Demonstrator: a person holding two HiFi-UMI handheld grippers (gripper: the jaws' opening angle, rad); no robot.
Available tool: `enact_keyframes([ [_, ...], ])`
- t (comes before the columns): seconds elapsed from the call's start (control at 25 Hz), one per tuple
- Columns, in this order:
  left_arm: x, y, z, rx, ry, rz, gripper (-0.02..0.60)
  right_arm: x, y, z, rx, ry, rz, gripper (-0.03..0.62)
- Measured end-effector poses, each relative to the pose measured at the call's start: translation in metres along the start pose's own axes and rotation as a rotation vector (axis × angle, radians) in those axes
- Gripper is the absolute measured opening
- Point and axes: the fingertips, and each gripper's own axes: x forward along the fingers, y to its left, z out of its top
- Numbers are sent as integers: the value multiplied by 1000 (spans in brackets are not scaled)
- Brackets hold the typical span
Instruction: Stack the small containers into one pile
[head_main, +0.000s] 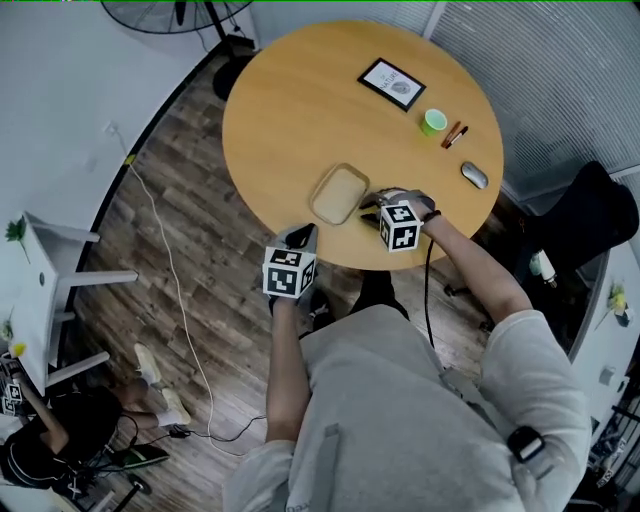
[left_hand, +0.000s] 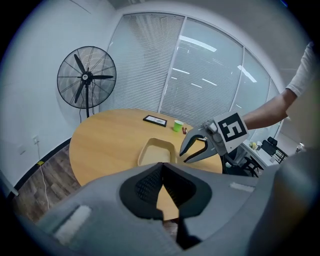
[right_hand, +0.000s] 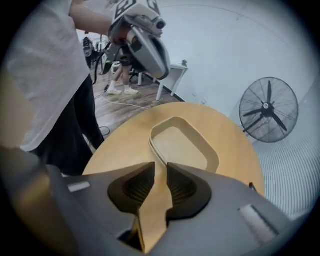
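Note:
A shallow beige container (head_main: 340, 193) lies on the round wooden table (head_main: 290, 110) near its front edge; its near rim (right_hand: 159, 150) looks doubled, as if one sits nested in another. My right gripper (head_main: 369, 207) rests at the container's right side, its jaws a little apart with only table showing between them (right_hand: 161, 172); the rim lies just ahead of the fingertips. From the left gripper view the right gripper (left_hand: 184, 156) also shows parted fingers beside the container (left_hand: 157, 152). My left gripper (head_main: 303, 233) hovers at the table's front edge, shut and empty (left_hand: 161, 172).
At the far right of the table are a framed picture (head_main: 392, 84), a green cup (head_main: 433, 122), two pens (head_main: 454, 134) and a mouse (head_main: 474, 175). A standing fan (head_main: 175, 15), a black chair (head_main: 585, 215) and a floor cable (head_main: 170, 260) surround the table.

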Motion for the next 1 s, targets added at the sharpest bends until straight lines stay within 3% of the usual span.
enact_keyframes([
  [0.2, 0, -10, -1, 40, -2, -50, 5, -8, 4, 7, 320, -87, -105, 74],
  [0.68, -1, -12, -9, 10, -30, -92, 5, -51, 17, 22, 1055, -367, -404, 74],
  [0.84, -5, -16, 0, 17, -56, -94, 5, -64, 16, 27, 1240, -457, -485, 74],
  [1.0, -9, -27, 3, 77, -48, -122, 5, -84, 20, 24, 1363, -526, -601, 74],
])
